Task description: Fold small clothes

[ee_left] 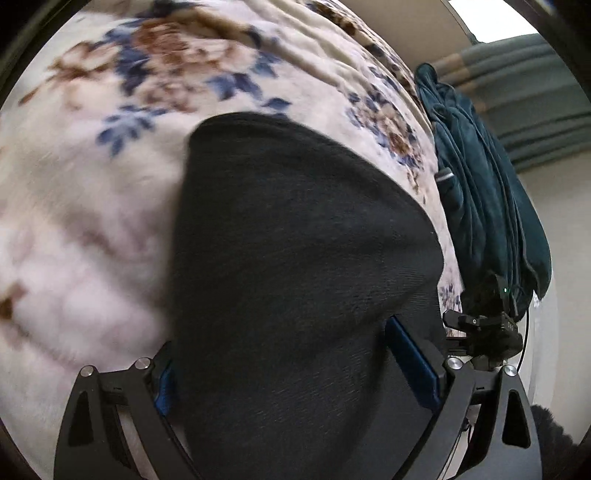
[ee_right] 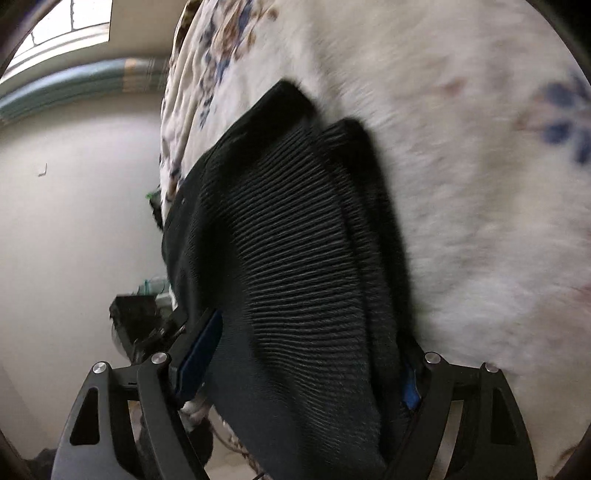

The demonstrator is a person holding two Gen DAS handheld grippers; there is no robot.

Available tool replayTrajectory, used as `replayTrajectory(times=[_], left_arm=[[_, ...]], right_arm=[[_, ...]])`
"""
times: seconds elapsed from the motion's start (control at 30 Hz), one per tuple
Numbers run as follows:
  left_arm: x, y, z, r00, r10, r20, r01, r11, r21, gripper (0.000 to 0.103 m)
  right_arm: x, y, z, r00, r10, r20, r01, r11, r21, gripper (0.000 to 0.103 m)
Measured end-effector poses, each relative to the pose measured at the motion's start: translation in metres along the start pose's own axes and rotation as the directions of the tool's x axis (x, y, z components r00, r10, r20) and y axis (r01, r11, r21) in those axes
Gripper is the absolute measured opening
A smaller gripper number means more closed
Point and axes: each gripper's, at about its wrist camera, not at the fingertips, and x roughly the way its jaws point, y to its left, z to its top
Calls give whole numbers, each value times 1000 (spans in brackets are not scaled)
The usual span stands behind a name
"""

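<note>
The left tongs (ee_left: 295,373) hold a dark knit garment (ee_left: 295,258), their blue-padded fingers (ee_left: 413,365) set apart with the cloth bunched thick between them. The right tongs (ee_right: 303,373) grip the same garment (ee_right: 303,258) at another part, one blue pad (ee_right: 201,354) pressed to its left side and the other mostly buried in folds. The garment is black to charcoal; from the right wrist it shows fine ribbing and a doubled edge, from the left a smooth knit drawn into a peak. It hangs from both tongs just over a bed covered by a white fleecy blanket (ee_left: 92,221) printed with blue and brown flowers. A crumpled teal cloth (ee_left: 487,206) lies at the blanket's edge. Beyond are a plain pale wall (ee_right: 74,221), striped green curtains (ee_left: 535,103) and a bright window (ee_right: 62,26).
</note>
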Motion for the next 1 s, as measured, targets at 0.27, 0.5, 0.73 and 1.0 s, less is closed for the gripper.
replayTrajectory(times=[0.27,0.5,0.73,1.0], left_arm=[[-11,-23,7,1000,1,22,-3,997,78,25],[-23,-49,26,1000,10,-14,-8,986,164,23],[-26,-97,84,1000,-17,-17,21,969,246,23],[42,-132,187,998,4,-62,17,944,330,24]], right_arm=[[11,23,-21,994,-109,8,110,990,-90,23],[-22,39,-51,984,-92,150,102,993,-64,21],[-78,57,-36,964,-27,264,41,998,-50,20],[-112,58,51,923,-76,377,79,997,8,20]])
